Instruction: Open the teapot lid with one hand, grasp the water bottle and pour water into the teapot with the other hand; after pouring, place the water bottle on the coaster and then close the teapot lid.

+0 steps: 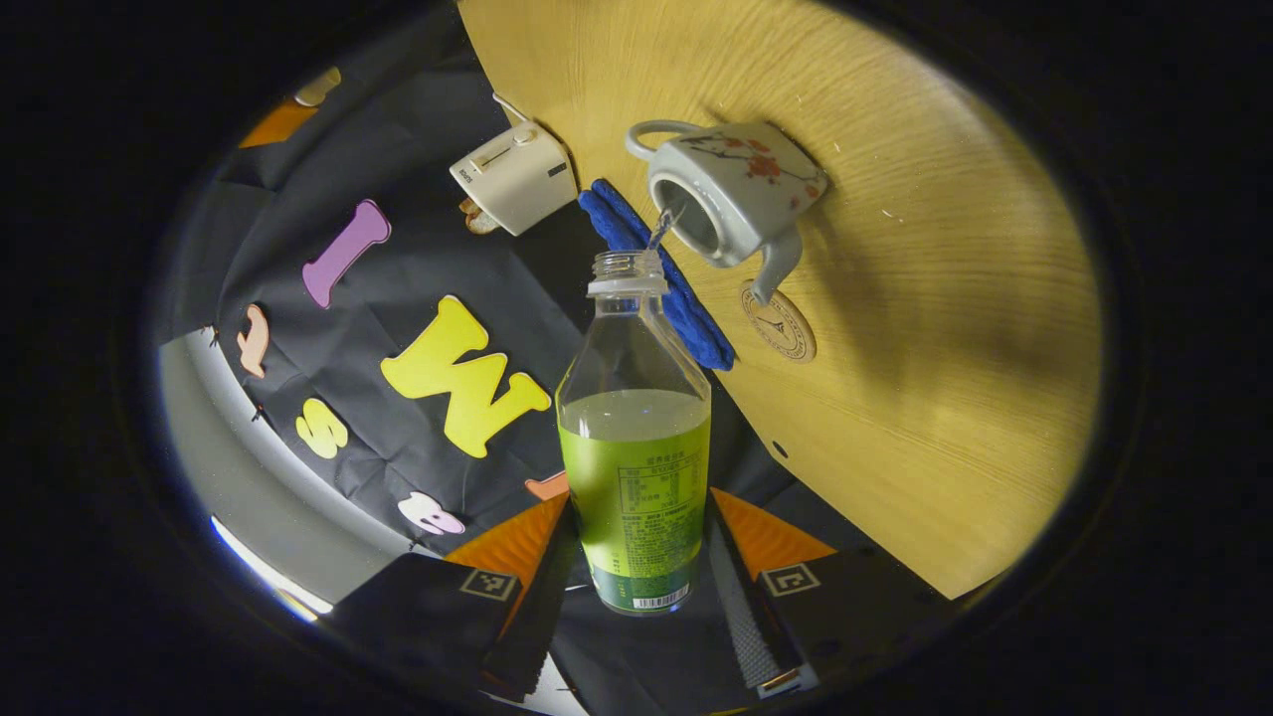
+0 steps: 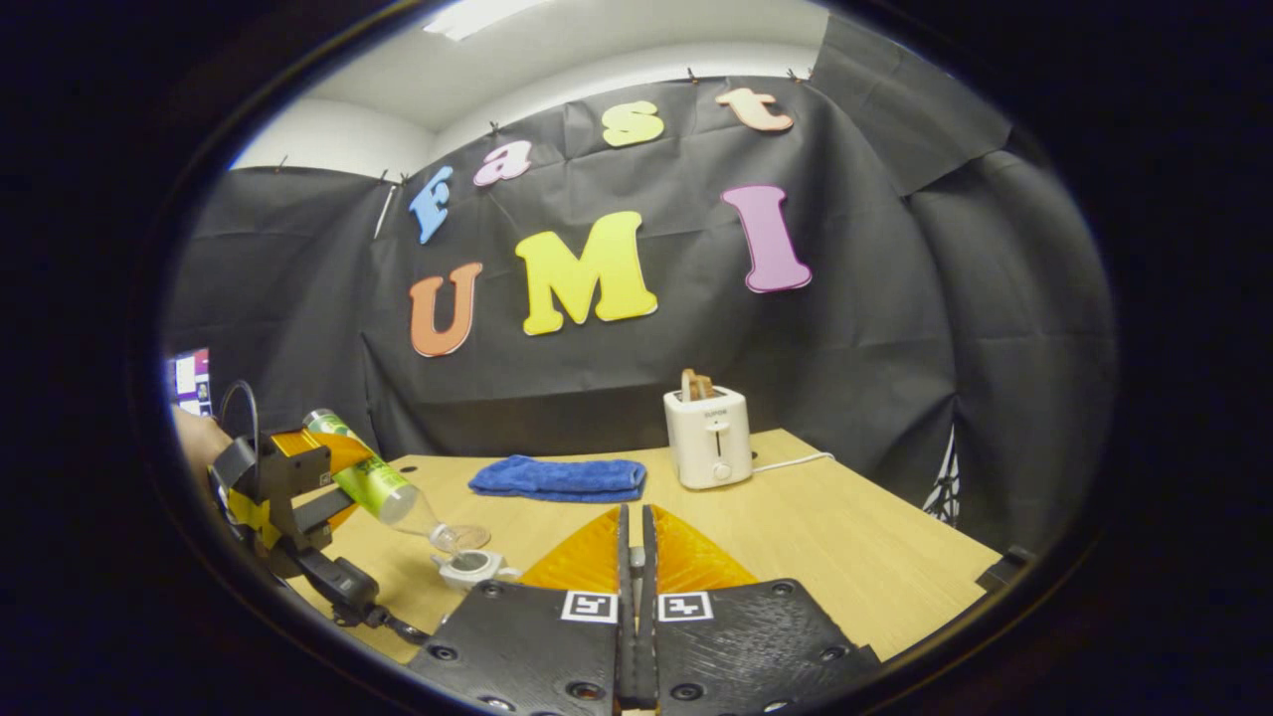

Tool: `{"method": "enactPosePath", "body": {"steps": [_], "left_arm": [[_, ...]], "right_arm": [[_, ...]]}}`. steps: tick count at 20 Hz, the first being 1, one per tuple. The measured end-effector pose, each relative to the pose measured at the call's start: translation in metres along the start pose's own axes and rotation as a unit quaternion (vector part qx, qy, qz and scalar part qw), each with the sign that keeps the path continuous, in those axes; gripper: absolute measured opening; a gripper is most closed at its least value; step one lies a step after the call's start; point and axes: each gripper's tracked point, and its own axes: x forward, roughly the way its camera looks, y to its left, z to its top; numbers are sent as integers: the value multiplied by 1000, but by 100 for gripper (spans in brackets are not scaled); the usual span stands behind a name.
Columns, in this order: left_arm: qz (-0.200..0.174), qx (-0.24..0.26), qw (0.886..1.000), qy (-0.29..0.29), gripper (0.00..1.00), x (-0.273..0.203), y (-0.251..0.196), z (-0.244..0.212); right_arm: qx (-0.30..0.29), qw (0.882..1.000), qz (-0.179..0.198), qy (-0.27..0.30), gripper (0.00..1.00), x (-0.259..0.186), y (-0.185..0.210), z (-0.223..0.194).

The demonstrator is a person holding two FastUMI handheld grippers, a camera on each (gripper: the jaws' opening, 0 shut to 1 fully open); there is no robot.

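Left gripper view: left gripper [image 1: 636, 587] clamps the tilted water bottle [image 1: 636, 438] pouring into the open teapot [image 1: 731, 194]; right gripper [image 2: 634, 557] fingers together.

I am seeing a light wooden table [image 2: 855, 537] lying under everything, its grain running in long curved lines in the left gripper view. A cream-white boxy plastic toaster [image 2: 707, 437] is standing upright near the far edge, with browned slices of toast [image 2: 696, 384] sticking up from its slots, and a pale cord [image 2: 796, 461] is trailing off from its side along the tabletop. Just beside the toaster, a folded blue terry towel [image 2: 559, 477] is lying flat. Behind them the black cloth wall [image 2: 875, 328] is hanging in creases, and a white ceiling [image 2: 617, 50] is showing above it.
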Motion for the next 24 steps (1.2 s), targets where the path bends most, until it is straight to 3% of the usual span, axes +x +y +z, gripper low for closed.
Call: {"method": "enactPosePath", "body": {"steps": [12, 24], "left_arm": [[48, 70, 996, 3, 73, -4, 32, 7], [40, 52, 998, 4, 74, 1, 17, 0]], "right_arm": [[8, 1000, 5, -6, 0, 0, -6, 5], [7, 1000, 4, 3, 0, 4, -5, -3]]}}
